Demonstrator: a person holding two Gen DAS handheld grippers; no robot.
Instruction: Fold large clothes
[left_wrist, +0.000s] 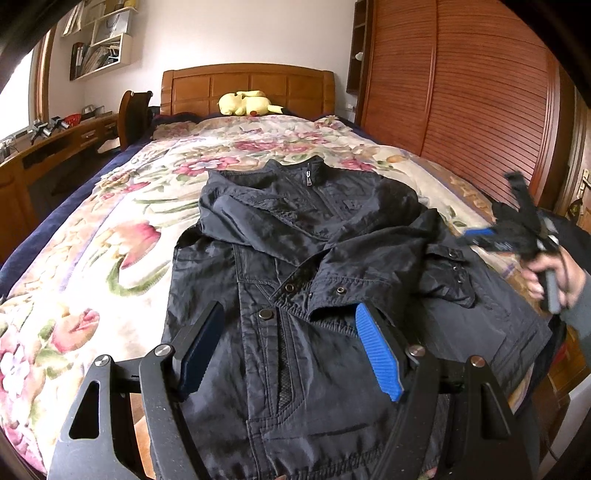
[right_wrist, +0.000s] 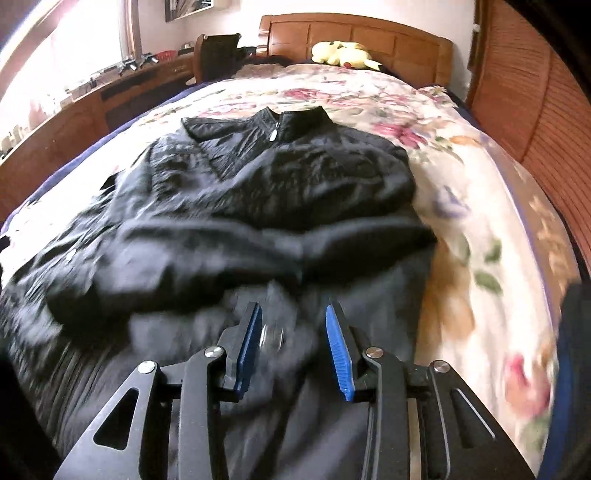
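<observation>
A black jacket lies front up on the floral bedspread, collar toward the headboard, both sleeves folded across its chest. My left gripper is open and empty, hovering over the jacket's lower front near the snap buttons. My right gripper is open and empty above the jacket near its lower hem; this view is motion-blurred. In the left wrist view the right gripper shows blurred at the jacket's right edge, held by a hand.
A yellow plush toy lies by the wooden headboard. A wooden desk and chair stand left of the bed. A slatted wooden wardrobe runs along the right side.
</observation>
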